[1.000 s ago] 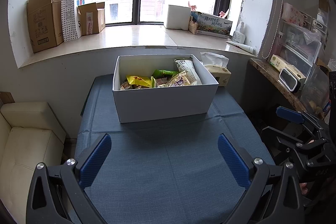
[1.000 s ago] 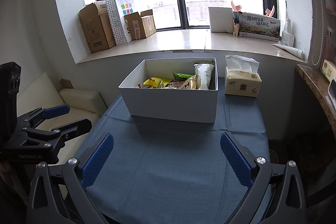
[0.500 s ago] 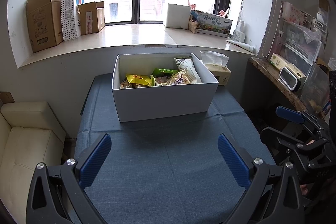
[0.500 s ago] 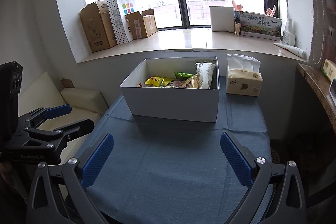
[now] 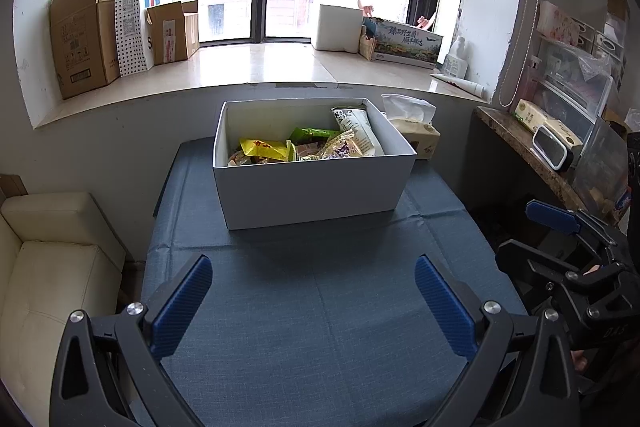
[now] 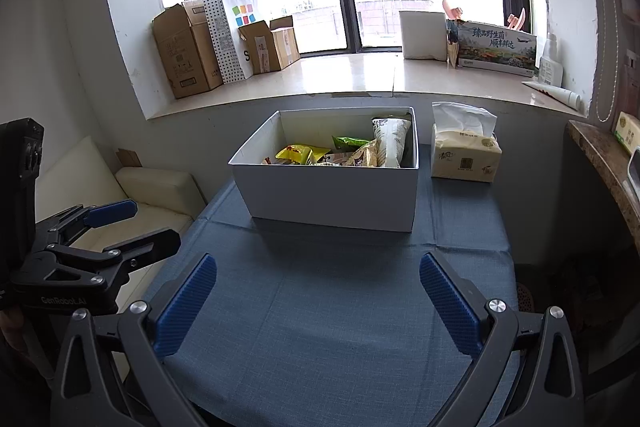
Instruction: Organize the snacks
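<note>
Both tools wide open, gripping nothing. Left tool (image 5: 313,301) low in the frame of its own view, blue pads hovering over bare blue cloth on the counter (image 5: 320,327). Right tool (image 6: 318,303) same deal in its own view, also visible at the right edge of the left view. White box (image 5: 316,187) sitting centre frame, toward the far end of the counter, well apart from both tools. Snacks (image 5: 304,147) piled inside it: yellow packet (image 5: 264,149) on the left, green packet (image 5: 314,134) behind, tall white bag (image 5: 357,126) leaning at the right wall. Tissue box (image 6: 464,157) just beside the white box, right of centre. Cardboard boxes (image 5: 82,35) on the windowsill, upper left.
</note>
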{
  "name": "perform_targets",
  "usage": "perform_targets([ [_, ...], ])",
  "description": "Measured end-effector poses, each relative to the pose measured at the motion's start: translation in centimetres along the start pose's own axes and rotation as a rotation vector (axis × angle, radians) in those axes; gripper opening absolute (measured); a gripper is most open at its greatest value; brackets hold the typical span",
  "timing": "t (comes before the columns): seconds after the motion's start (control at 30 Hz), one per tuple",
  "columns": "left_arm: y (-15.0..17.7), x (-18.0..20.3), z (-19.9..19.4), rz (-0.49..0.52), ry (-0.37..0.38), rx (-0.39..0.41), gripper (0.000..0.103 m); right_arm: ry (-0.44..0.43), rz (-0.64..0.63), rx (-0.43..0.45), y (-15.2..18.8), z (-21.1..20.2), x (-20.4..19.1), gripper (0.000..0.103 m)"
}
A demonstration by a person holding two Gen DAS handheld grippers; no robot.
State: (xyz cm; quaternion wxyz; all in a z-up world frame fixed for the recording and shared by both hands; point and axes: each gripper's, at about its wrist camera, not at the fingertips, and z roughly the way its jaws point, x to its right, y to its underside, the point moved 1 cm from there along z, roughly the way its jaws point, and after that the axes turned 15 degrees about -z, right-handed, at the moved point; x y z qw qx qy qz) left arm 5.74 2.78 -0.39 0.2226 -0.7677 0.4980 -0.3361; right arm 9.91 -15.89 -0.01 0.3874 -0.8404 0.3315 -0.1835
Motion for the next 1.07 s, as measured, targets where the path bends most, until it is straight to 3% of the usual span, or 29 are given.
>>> perform_targets([
  [1.07,0.16,0.26,-0.09,0.014,0.01,-0.002,0.103,-0.003,-0.004,-0.001,0.31,-0.03,-0.02,0.103],
])
